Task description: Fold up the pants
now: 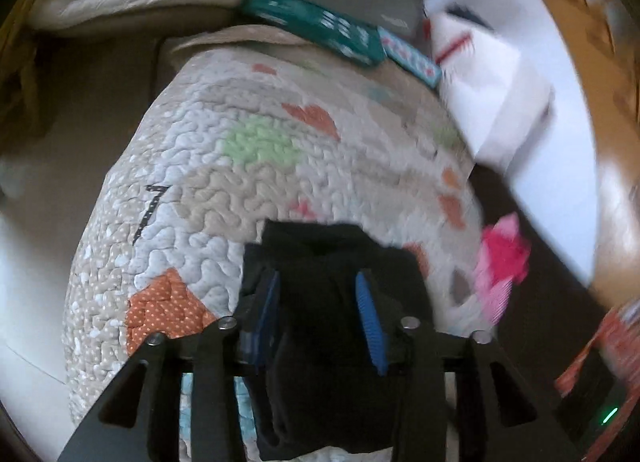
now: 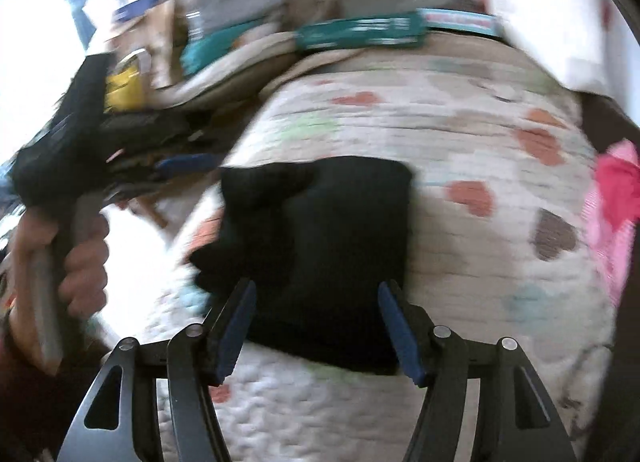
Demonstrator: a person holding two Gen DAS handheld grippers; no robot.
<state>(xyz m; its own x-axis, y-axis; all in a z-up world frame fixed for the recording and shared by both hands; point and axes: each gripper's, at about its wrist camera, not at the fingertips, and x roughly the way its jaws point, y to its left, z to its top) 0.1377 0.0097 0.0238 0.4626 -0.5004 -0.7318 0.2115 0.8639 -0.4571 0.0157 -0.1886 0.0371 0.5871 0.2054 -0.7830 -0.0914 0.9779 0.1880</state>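
Lying folded on quilt (image 2: 460, 150), black pants (image 2: 332, 246), both claws open

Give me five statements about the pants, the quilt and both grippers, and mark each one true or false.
1. The black pants lie folded into a compact bundle on the patchwork quilt. True.
2. The right gripper is clamped shut on the pants. False: its fingers are spread apart.
3. The left gripper has blue-padded fingers. True.
4. The pants are red. False: they are black.
5. A pink garment lies at the quilt's edge. True.
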